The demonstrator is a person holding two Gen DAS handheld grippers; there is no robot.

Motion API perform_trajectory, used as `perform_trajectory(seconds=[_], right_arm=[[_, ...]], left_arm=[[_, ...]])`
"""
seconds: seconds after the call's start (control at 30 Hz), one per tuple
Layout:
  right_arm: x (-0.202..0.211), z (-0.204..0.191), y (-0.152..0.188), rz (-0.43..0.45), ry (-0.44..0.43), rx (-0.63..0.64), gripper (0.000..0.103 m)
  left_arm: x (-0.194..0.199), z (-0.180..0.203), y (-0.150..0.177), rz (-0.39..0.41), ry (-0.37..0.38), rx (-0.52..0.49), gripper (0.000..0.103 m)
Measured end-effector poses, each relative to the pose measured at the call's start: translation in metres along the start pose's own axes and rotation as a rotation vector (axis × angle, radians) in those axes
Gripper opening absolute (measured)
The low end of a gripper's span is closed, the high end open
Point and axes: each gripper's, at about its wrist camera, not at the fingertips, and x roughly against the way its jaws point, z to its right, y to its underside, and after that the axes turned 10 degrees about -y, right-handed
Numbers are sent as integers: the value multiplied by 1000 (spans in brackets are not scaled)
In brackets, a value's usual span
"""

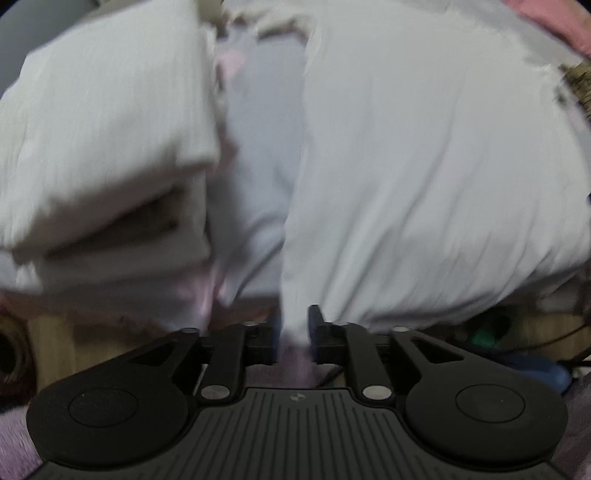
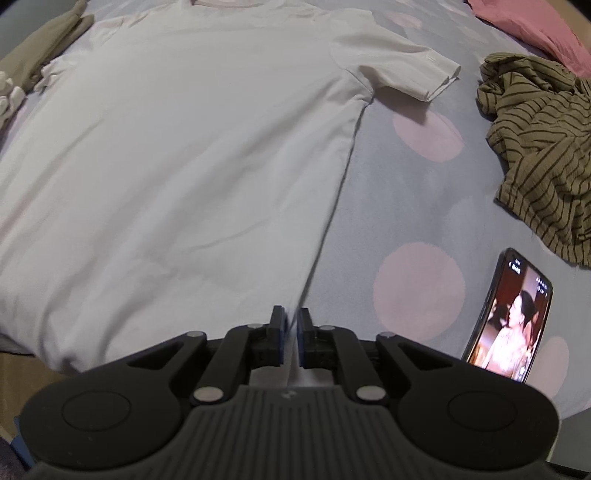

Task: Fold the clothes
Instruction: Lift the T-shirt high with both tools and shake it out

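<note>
Lying spread flat on a pale blue bedsheet (image 2: pixel 413 206) with pink dots, a white T-shirt (image 2: pixel 177 147) is seen from the right wrist camera, its neckline towards the far edge and one short sleeve stretched out to the right. The lower right corner of the shirt's hem is pinched by the right gripper (image 2: pixel 291 339), whose jaws are drawn close together with the white cloth caught between the blue pads. A crumpled olive garment with dark stripes (image 2: pixel 543 155) is left on the sheet to the right, well apart from the shirt, and a pink cloth (image 2: pixel 532 33) is seen at the far right corner. An olive-beige garment (image 2: pixel 44 51) is laid beside the shirt's left sleeve. A phone (image 2: pixel 513 317) with a lit screen is propped near the right gripper.

In the left wrist view, which is heavily blurred, the white T-shirt (image 1: pixel 424 166) is shown bunched and raised off the sheet, and a strip of its cloth is clamped between the jaws of the left gripper (image 1: pixel 295 332). A folded whitish cloth (image 1: pixel 107 155) is seen to the left of it; it may be another garment, though the blur does not allow certainty. The blue sheet is visible between the two.
</note>
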Motion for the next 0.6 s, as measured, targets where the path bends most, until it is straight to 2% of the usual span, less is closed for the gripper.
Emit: perform_trajectory(seconds=[0.07,0.17,0.27,0.4,0.43,0.53,0.6], right_arm=[[4,-3,6,-5,-35,1,27],[4,-6,19,-50,-99,-8,28],[2,-6,32,-112,-154,-23,28],[-11,-3,48,-181,-140,-27,28],[-16,-1,50,-198,-134,-30,28],[-29,8,57,-254,-124,-54,31],[-40,13,62,-293,-96,-55,36]], left_arm=[[-4,1,-8,3,3,-12,22],[-9,3,-20,7,8,-30,28],[-40,4,-29,-91,20,-54,29],[-70,12,-31,-174,34,-102,29],[-74,15,-31,-183,37,-119,30],[-80,23,-31,-189,60,-154,41],[-84,26,-30,-188,55,-172,42]])
